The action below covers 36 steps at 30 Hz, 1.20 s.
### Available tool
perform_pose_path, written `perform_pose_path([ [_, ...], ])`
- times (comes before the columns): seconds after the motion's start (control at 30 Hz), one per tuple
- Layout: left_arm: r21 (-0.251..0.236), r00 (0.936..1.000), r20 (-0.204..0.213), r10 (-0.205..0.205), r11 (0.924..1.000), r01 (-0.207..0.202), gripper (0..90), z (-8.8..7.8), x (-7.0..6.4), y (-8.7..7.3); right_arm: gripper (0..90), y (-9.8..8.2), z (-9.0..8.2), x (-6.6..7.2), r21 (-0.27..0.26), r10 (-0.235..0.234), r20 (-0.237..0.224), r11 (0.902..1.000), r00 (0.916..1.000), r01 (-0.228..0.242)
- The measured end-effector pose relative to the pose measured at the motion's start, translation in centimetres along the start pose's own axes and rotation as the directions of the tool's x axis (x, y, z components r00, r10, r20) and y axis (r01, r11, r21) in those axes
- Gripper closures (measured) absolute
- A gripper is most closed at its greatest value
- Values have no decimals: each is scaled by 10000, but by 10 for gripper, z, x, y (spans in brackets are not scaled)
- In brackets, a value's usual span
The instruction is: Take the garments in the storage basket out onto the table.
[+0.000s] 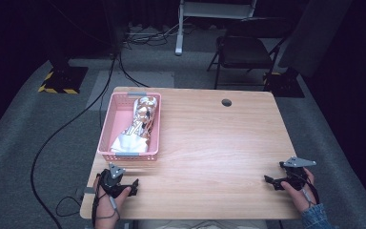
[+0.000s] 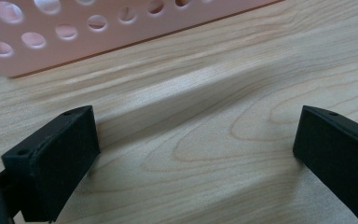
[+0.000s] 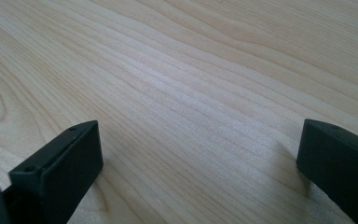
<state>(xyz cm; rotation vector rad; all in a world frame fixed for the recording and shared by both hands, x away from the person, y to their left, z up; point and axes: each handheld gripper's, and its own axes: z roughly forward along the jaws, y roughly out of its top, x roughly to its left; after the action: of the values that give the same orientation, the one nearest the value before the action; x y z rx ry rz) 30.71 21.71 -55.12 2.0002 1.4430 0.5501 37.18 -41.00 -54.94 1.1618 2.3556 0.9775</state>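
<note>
In the pink basket (image 1: pixel 106 128) at the desk's (image 1: pixel 209 143) left: crinkly silver foil bag (image 1: pixel 141 114), light, slippery, easily crushed; best pinched at an edge. Left claw (image 1: pixel 134 186), right claw (image 1: pixel 268 180): both agape, empty.

High view overlooks table (image 1: pixel 209 143); gripper views skim it closely.

Your pink basket (image 2: pixel 98 32) is cut off by the left gripper view's top edge, and the crumpled shiny contents (image 1: pixel 140 119) in it stay unidentifiable.
</note>
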Motion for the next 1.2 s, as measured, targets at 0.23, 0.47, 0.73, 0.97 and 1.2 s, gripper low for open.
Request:
perform_pose_path([
  [0.23, 3, 10000, 3, -2, 10000, 2, 0, 0, 0, 0, 2, 0, 0, 0, 1, 1, 1, 10000, 10000, -1],
  [0.47, 0, 10000, -23, 18, 10000, -18, 0, -1, 0, -1, 1, 1, 1, -1, 9, 49, 58, 10000, 10000, -49],
  [0.73, 1, 10000, -13, 26, 10000, -26, 0, -1, 0, -1, 1, 2, 2, -1, 10, 67, 67, 10000, 10000, -67],
  [0.97, 5, 10000, -13, 26, 10000, -26, 0, -1, 0, -1, 1, 2, 2, -1, 9, 67, 67, 10000, 10000, -67],
  [1.2, -80, 10000, 15, -19, 10000, 19, 35, -2, -1, -1, 1, 2, 2, -1, 7, 66, 64, 10000, 10000, -66],
])
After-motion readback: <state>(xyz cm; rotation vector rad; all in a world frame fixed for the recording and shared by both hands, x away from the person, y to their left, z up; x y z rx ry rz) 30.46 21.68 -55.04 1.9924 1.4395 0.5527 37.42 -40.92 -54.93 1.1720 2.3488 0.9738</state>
